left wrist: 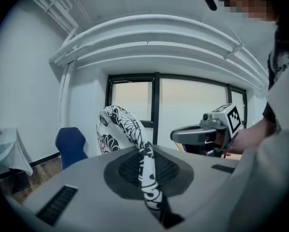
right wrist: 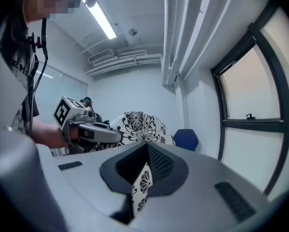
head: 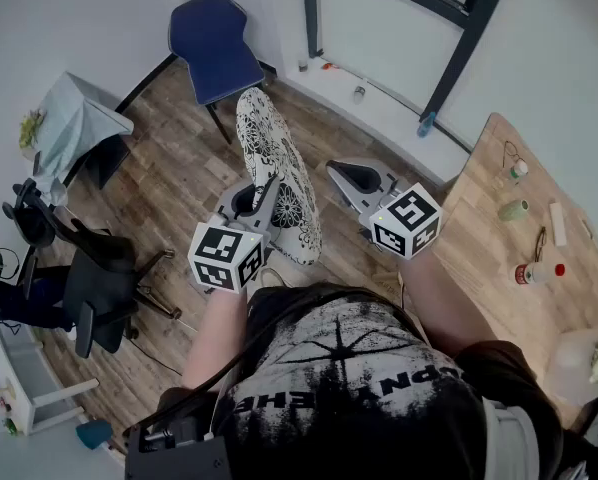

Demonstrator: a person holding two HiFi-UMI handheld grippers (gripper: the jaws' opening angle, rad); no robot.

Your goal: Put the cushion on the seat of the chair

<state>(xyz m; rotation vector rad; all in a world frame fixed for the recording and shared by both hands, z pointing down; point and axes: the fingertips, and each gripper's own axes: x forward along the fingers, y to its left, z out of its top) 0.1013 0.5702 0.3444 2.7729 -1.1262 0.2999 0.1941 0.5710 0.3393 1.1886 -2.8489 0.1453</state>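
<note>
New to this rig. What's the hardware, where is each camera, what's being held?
No robot: a person holds a two-jaw gripper in each hand; the marker cubes are part of them. The head view looks steeply down from the person's head. The other two cameras ride on the grippers and look along their jaws. The left gripper is shut on an edge of the black-and-white cushion; the right gripper is shut on a corner of it, so it is held up above the wooden floor. The blue chair stands ahead, cushion not yet on it. A wooden table with small items is at the right.
</note>
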